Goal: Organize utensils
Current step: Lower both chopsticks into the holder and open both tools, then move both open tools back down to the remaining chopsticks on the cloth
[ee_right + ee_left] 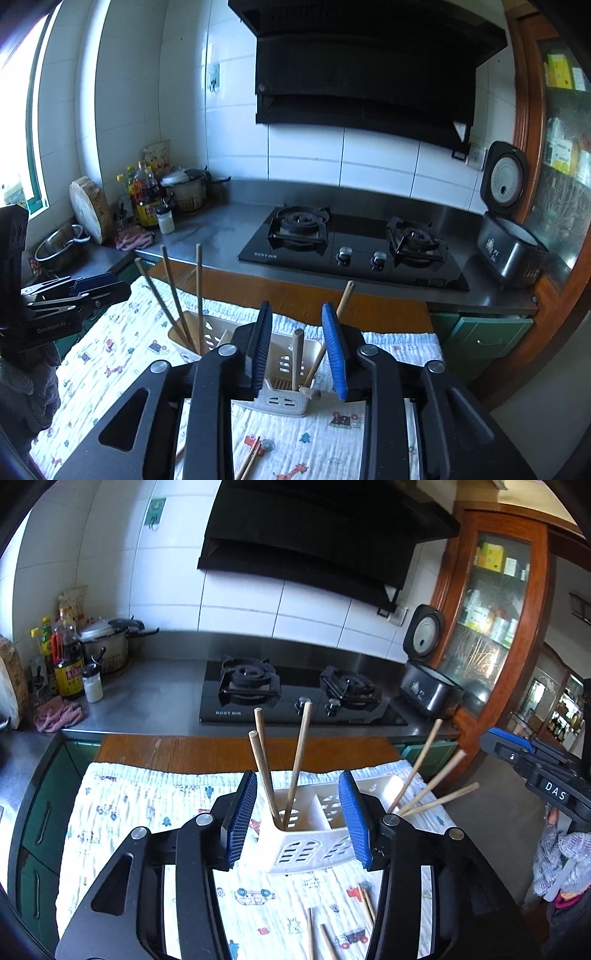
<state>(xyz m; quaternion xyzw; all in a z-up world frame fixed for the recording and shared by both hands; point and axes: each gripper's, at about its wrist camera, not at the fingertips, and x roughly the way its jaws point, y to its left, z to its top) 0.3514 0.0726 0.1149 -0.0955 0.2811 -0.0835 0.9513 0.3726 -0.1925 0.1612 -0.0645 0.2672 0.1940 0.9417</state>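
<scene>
Handling note: chopsticks [364, 904] loose on the cloth [147, 805] before the holder [306, 842] look light, stiff, slippery (pinch mid-shaft). Left gripper [301, 818] and right gripper [297, 350] both part-open, empty.

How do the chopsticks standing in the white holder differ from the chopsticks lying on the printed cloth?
The chopsticks in the holder stand tilted in the white holder; the chopsticks on the cloth lie flat on the printed cloth. The first are sorted, the second not yet. Both look like brown wood.
</scene>
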